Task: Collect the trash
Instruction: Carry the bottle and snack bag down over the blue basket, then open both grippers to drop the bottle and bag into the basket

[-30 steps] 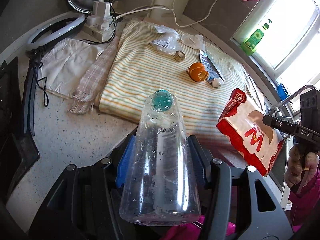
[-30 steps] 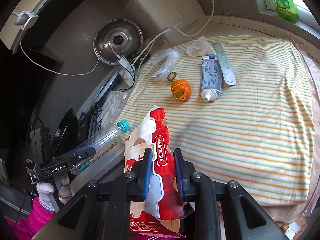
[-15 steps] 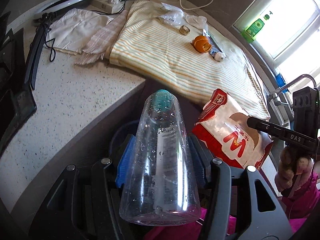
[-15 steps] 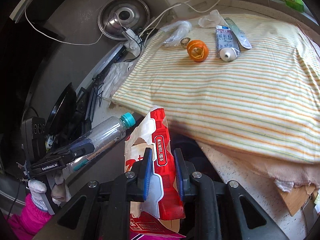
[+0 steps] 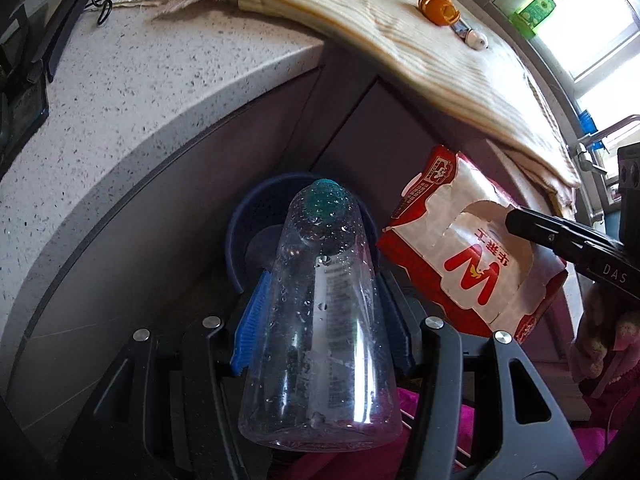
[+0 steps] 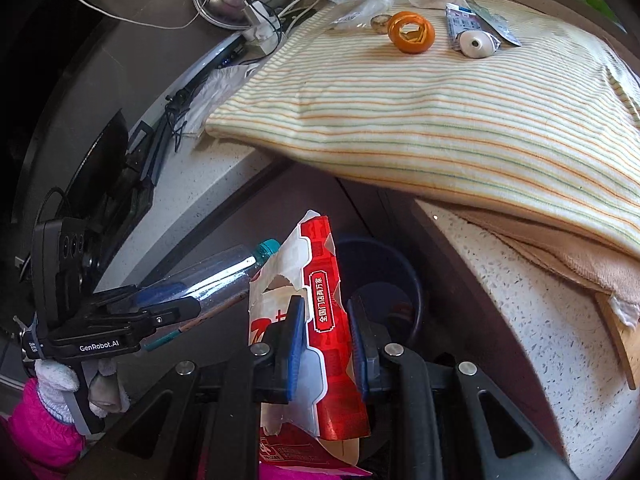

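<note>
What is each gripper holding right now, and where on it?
Left gripper: clear plastic bottle, clamped around its body. Right gripper: red-and-white carton, pinched across its flattened middle.

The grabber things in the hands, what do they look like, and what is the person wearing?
Both are black plastic with silver screws and blue pads on the fingers. The left gripper has white "GenRobot.AI" lettering; the right gripper shows "DAS". The left hand wears a pale fuzzy glove and a bright pink sleeve.
</note>
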`<move>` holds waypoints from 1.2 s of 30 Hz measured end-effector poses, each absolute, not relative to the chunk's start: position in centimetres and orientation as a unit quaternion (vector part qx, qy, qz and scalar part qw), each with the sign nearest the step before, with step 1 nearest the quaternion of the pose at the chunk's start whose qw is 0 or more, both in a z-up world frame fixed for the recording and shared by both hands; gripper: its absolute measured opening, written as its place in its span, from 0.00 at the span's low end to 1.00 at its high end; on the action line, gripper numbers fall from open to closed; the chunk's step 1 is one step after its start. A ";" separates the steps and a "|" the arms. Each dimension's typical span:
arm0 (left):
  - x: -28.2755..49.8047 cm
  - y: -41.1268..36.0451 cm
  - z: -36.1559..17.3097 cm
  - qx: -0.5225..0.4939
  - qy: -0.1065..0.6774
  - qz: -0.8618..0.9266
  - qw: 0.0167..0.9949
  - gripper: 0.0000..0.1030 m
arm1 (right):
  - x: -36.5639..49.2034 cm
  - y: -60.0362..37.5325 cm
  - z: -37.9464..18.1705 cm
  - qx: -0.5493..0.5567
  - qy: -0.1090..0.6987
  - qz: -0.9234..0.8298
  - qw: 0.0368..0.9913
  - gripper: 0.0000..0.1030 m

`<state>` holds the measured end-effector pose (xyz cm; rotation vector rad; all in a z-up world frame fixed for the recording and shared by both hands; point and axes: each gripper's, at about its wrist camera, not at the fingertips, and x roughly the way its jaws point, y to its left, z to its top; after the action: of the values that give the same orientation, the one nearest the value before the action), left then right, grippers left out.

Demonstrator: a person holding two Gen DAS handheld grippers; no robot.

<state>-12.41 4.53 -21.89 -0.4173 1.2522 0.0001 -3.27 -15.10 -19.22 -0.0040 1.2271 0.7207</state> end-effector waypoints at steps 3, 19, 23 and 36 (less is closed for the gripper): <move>-12.5 4.2 -23.7 -0.196 0.595 0.003 0.780 0.53 | -3.7 -14.7 -20.1 -0.016 0.568 0.323 0.757 0.20; -11.4 3.6 -29.1 -0.184 0.641 0.017 0.745 0.54 | -3.4 -13.8 -25.2 -0.046 0.602 0.292 0.742 0.21; -11.0 2.9 -29.0 -0.181 0.644 0.019 0.743 0.54 | -3.2 -13.5 -25.7 -0.048 0.603 0.290 0.742 0.21; -10.4 3.3 -27.3 -0.173 0.637 0.022 0.751 0.54 | -2.7 -12.1 -25.7 -0.059 0.597 0.298 0.743 0.28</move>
<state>-10.43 3.33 -27.26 -0.3777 1.3924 0.0491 -2.67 -12.14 -25.71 -0.1286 1.3073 0.6533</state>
